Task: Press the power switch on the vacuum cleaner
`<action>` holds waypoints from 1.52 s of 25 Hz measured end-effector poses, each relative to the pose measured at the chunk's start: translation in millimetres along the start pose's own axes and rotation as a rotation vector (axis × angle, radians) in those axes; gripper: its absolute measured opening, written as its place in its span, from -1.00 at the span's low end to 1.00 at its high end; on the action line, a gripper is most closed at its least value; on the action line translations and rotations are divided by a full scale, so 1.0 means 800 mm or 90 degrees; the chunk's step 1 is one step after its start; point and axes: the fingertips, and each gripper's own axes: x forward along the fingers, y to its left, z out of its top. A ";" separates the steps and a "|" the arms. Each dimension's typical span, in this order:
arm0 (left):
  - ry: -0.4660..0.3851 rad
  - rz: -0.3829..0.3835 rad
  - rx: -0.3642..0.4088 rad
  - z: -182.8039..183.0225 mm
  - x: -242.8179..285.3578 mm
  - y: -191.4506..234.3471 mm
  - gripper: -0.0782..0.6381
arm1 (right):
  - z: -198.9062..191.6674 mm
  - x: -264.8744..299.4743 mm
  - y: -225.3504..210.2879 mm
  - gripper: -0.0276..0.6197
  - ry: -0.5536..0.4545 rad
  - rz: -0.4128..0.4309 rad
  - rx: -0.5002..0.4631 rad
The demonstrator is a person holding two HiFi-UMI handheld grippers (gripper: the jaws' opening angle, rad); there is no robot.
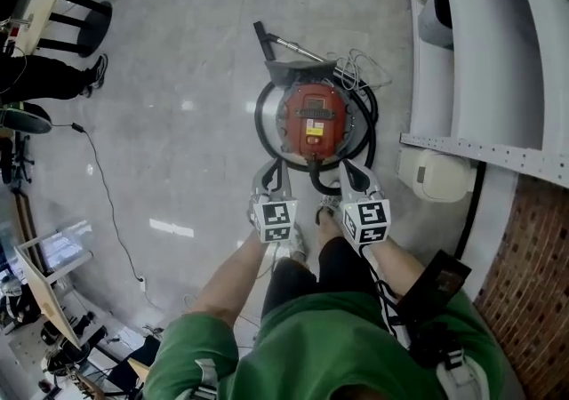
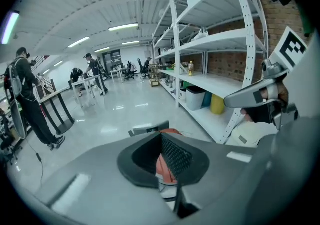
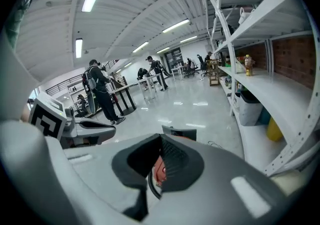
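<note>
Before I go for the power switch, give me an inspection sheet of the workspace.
Surface: glossy grey floor, reflecting the ceiling lights.
Job's things: red vacuum cleaner upright on the floor, black hose coiled round it, wand lying beyond it; the switch is too small to pick out.
Clutter: beige container at the foot of the shelving.
Grippers: left gripper and right gripper at the vacuum's near side, jaws together, nothing held.
Cables: thin black cable across the floor at left; pale cord looped beside the vacuum.
Surroundings: white shelving and brick wall at right; people at far tables.
</note>
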 end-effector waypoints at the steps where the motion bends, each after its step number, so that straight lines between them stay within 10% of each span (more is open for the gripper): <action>1: -0.015 0.001 -0.003 0.010 -0.009 0.000 -0.76 | 0.007 -0.006 0.003 -0.91 -0.008 -0.002 -0.001; 38: -0.267 -0.087 0.006 0.026 -0.409 0.001 -0.76 | 0.040 -0.336 0.237 -0.91 -0.236 -0.072 -0.075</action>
